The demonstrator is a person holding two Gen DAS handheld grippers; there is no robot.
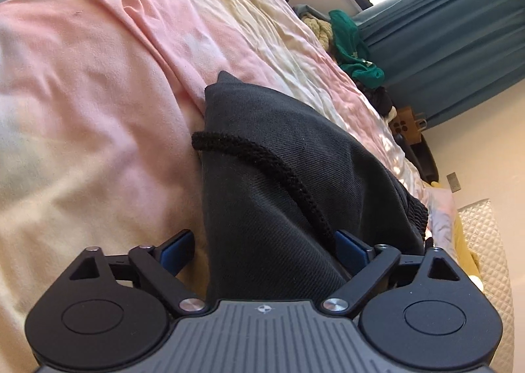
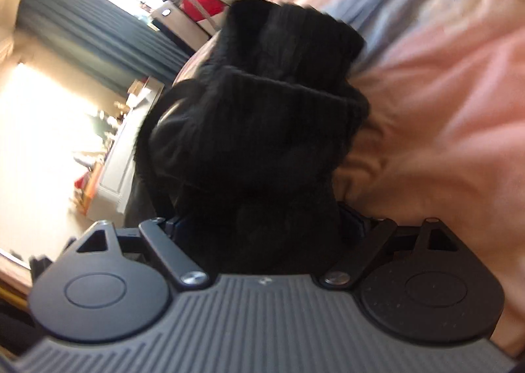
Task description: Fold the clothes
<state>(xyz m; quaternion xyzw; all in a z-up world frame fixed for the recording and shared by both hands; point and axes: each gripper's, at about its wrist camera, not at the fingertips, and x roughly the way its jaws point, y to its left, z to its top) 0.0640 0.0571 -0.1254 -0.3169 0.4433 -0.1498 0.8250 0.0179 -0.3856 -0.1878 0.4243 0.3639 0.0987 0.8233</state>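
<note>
Pink and cream bedding (image 1: 98,84) fills the surface beneath both grippers, with teal curtains (image 1: 459,54) and a bright window seen beyond. One dark garment (image 1: 279,182) is seen, with one braided black drawstring (image 1: 262,156) lying across it. The left gripper (image 1: 264,246) is spread wide, the garment passing between its jaws. On the right gripper (image 2: 259,225), two ribbed cuffs (image 2: 288,41) are seen ahead of the jaws; its grip cannot be told.

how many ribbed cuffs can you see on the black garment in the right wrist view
2. One ribbed cuff sits farther from the camera, toward the top; the second cuff lies just below it, nearer the right gripper. The frame is blurred, so more may be hidden.
</note>
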